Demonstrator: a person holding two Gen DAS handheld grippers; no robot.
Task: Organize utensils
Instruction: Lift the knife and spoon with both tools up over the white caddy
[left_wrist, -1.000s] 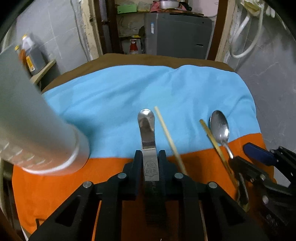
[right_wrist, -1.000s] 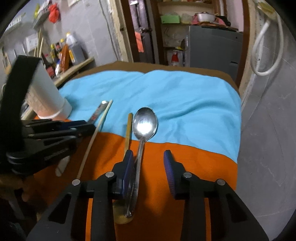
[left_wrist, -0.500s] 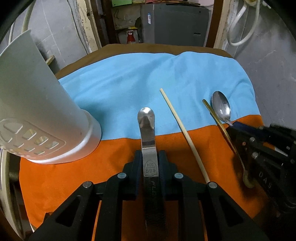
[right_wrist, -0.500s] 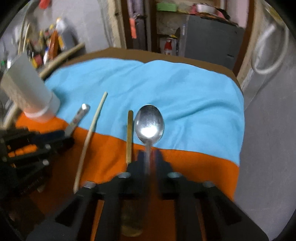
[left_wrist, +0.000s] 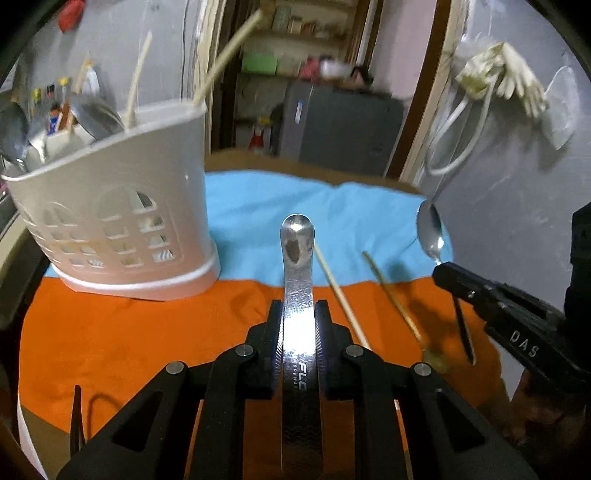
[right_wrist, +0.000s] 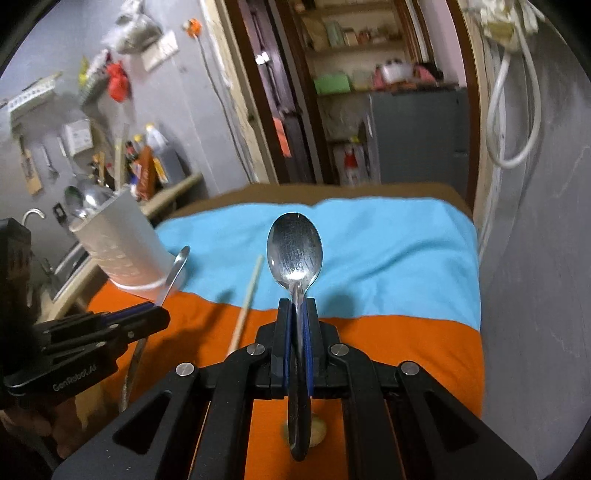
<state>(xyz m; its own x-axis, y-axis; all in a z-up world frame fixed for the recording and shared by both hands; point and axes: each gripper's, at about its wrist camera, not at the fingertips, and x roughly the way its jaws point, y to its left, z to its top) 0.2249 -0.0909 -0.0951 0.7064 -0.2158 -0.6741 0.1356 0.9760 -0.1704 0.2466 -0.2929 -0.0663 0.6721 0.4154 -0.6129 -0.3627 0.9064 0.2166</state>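
My left gripper (left_wrist: 298, 325) is squeezed tight on a flat metal utensil handle (left_wrist: 297, 258) that points to 12 o'clock, up off the cloth (left_wrist: 110, 332). At its 10 o'clock sits the white holder (left_wrist: 118, 229), with spoons and sticks inside. My right gripper (right_wrist: 295, 332) is shut tight on the spoon (right_wrist: 294, 251), bowl at 12 o'clock. A chopstick (right_wrist: 245, 302) lies on the cloth at its 10 o'clock.

Both handheld tools, the left gripper (left_wrist: 298, 314) and the right gripper (right_wrist: 298, 314), are matte black with silver round screw heads on their linkage arms, blue-lined jaws and white "GenRobot.AI" and "DAS" side lettering.
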